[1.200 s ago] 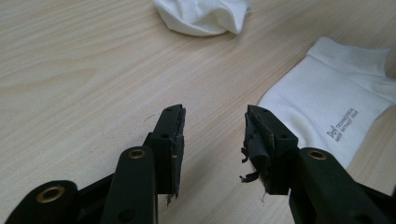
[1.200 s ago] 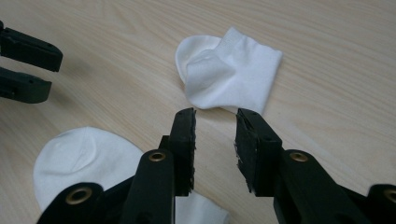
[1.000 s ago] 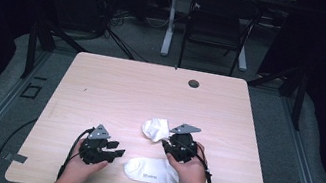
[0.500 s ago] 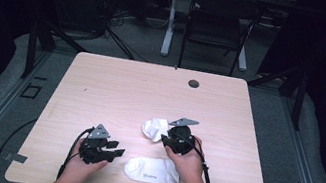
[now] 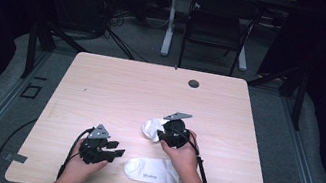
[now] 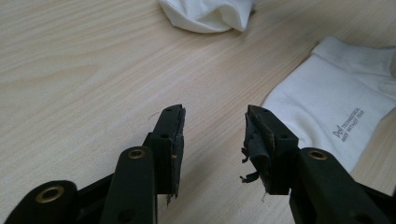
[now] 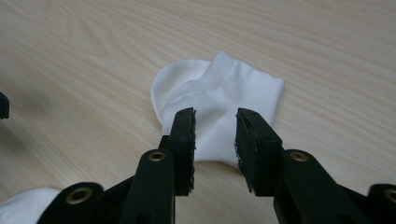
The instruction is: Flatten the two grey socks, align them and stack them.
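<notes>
Two white socks lie on the wooden table (image 5: 120, 89). One is crumpled (image 5: 150, 127) (image 7: 219, 88) near the middle. The other lies flat (image 5: 152, 171) (image 6: 327, 102), with small grey print, near the front edge. My right gripper (image 5: 160, 134) (image 7: 215, 116) hovers over the crumpled sock's near edge. Its jaws stand apart, have just opened a little further, and pinch nothing. My left gripper (image 5: 114, 154) (image 6: 215, 116) rests low, just left of the flat sock, open over bare wood. The crumpled sock (image 6: 205, 14) lies beyond it in the left gripper view.
A dark round grommet (image 5: 194, 83) sits near the table's far edge. Behind the table stand a black chair (image 5: 217, 30) and another desk's leg (image 5: 169, 26). Grey floor surrounds the table. Bare wood stretches across the table's far half and its left side.
My right gripper has moved left and slightly forward, and now covers the right part of the crumpled sock. The left gripper and both socks have stayed put.
</notes>
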`<move>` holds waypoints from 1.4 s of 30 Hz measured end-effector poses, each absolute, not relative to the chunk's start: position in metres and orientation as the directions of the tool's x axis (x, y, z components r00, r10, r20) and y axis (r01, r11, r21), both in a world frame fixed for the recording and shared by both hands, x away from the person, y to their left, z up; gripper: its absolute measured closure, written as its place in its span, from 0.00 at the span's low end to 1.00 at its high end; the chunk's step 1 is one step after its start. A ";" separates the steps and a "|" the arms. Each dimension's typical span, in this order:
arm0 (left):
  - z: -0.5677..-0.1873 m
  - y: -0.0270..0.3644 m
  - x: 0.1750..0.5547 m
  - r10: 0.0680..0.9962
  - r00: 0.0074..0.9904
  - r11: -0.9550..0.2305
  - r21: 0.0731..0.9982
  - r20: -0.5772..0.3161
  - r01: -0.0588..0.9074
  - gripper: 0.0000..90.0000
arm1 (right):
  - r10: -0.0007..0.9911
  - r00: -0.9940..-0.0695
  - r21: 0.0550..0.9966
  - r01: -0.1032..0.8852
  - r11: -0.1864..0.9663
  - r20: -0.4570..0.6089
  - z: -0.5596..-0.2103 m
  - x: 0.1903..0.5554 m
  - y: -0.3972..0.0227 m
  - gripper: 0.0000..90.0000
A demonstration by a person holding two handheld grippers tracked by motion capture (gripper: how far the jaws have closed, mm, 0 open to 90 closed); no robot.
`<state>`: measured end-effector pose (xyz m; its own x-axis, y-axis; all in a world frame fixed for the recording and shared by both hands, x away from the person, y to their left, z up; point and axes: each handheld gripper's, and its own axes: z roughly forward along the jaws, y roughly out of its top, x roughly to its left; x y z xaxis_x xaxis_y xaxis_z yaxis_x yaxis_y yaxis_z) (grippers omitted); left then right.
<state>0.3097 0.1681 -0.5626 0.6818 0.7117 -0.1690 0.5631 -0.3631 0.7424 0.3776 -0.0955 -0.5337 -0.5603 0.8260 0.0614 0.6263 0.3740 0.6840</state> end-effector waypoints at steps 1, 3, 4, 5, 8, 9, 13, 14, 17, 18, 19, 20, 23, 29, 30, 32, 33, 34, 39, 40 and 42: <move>-0.563 0.168 0.310 0.711 0.682 -0.362 0.742 -0.171 0.564 0.64 | 0.826 -0.561 0.681 0.628 0.376 0.060 -0.534 0.378 -0.095 0.75; -0.563 0.168 0.310 0.710 0.684 -0.366 0.741 -0.167 0.562 0.64 | 0.828 -0.556 0.680 0.634 0.369 0.069 -0.536 0.381 -0.093 0.75; -0.563 0.168 0.310 0.710 0.683 -0.366 0.741 -0.168 0.563 0.64 | 0.829 -0.555 0.676 0.638 0.368 0.073 -0.537 0.382 -0.092 0.75; -0.563 0.168 0.310 0.710 0.683 -0.366 0.741 -0.169 0.563 0.64 | 0.829 -0.554 0.678 0.638 0.365 0.074 -0.537 0.383 -0.091 0.74; -0.564 0.168 0.310 0.711 0.682 -0.363 0.740 -0.174 0.567 0.64 | 0.825 -0.560 0.672 0.638 0.376 0.071 -0.539 0.386 -0.087 0.73; -0.564 0.168 0.310 0.711 0.681 -0.361 0.740 -0.175 0.567 0.64 | 0.824 -0.562 0.671 0.638 0.378 0.070 -0.539 0.386 -0.086 0.73; -0.564 0.168 0.310 0.712 0.679 -0.357 0.740 -0.180 0.570 0.63 | 0.819 -0.566 0.673 0.642 0.367 0.093 -0.541 0.388 -0.081 0.72; -0.564 0.168 0.310 0.712 0.679 -0.356 0.740 -0.180 0.570 0.63 | 0.813 -0.573 0.673 0.641 0.369 0.100 -0.541 0.388 -0.080 0.71; -0.564 0.168 0.310 0.712 0.679 -0.357 0.740 -0.180 0.571 0.63 | 0.800 -0.595 0.663 0.629 0.405 0.075 -0.543 0.386 -0.071 0.69; -0.564 0.168 0.310 0.712 0.679 -0.357 0.739 -0.181 0.571 0.63 | 0.799 -0.598 0.663 0.626 0.411 0.070 -0.544 0.386 -0.069 0.68; -0.564 0.168 0.310 0.711 0.679 -0.358 0.739 -0.180 0.570 0.63 | 0.798 -0.599 0.661 0.625 0.415 0.064 -0.546 0.386 -0.066 0.68; -0.564 0.168 0.310 0.711 0.680 -0.358 0.739 -0.180 0.570 0.63 | 0.792 -0.607 0.645 0.628 0.435 0.057 -0.547 0.387 -0.065 0.68; -0.564 0.168 0.310 0.710 0.681 -0.358 0.740 -0.180 0.569 0.63 | 0.791 -0.611 0.629 0.628 0.459 0.032 -0.551 0.387 -0.061 0.70; -0.565 0.169 0.311 0.713 0.679 -0.356 0.741 -0.178 0.568 0.63 | 0.789 -0.614 0.611 0.622 0.491 -0.009 -0.555 0.386 -0.058 0.86; -0.565 0.169 0.311 0.714 0.677 -0.355 0.742 -0.177 0.568 0.63 | 0.790 -0.613 0.615 0.622 0.485 -0.004 -0.555 0.386 -0.057 0.89; -0.565 0.169 0.312 0.716 0.674 -0.349 0.743 -0.182 0.571 0.63 | 0.783 -0.622 0.602 0.620 0.504 -0.014 -0.553 0.385 -0.057 0.94; -0.565 0.169 0.312 0.716 0.674 -0.349 0.743 -0.182 0.572 0.63 | 0.780 -0.625 0.600 0.615 0.511 -0.025 -0.553 0.384 -0.058 0.96; -0.565 0.169 0.312 0.715 0.675 -0.351 0.743 -0.180 0.570 0.63 | 0.786 -0.618 0.611 0.616 0.496 -0.014 -0.554 0.384 -0.057 0.97; -0.565 0.169 0.312 0.714 0.676 -0.351 0.741 -0.184 0.573 0.63 | 0.780 -0.626 0.611 0.615 0.498 -0.005 -0.552 0.378 -0.058 0.98; -0.565 0.169 0.313 0.712 0.677 -0.352 0.741 -0.184 0.572 0.64 | 0.780 -0.625 0.613 0.619 0.491 0.006 -0.552 0.377 -0.058 0.98; -0.565 0.170 0.316 0.713 0.674 -0.339 0.744 -0.196 0.575 0.66 | 0.783 -0.621 0.616 0.625 0.479 0.021 -0.550 0.376 -0.058 0.98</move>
<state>0.3158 0.1696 -0.5650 0.6737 0.7126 -0.1956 0.5750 -0.3393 0.7445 0.3756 -0.0583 -0.5500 -0.6212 0.7834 0.0212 0.6250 0.4789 0.6165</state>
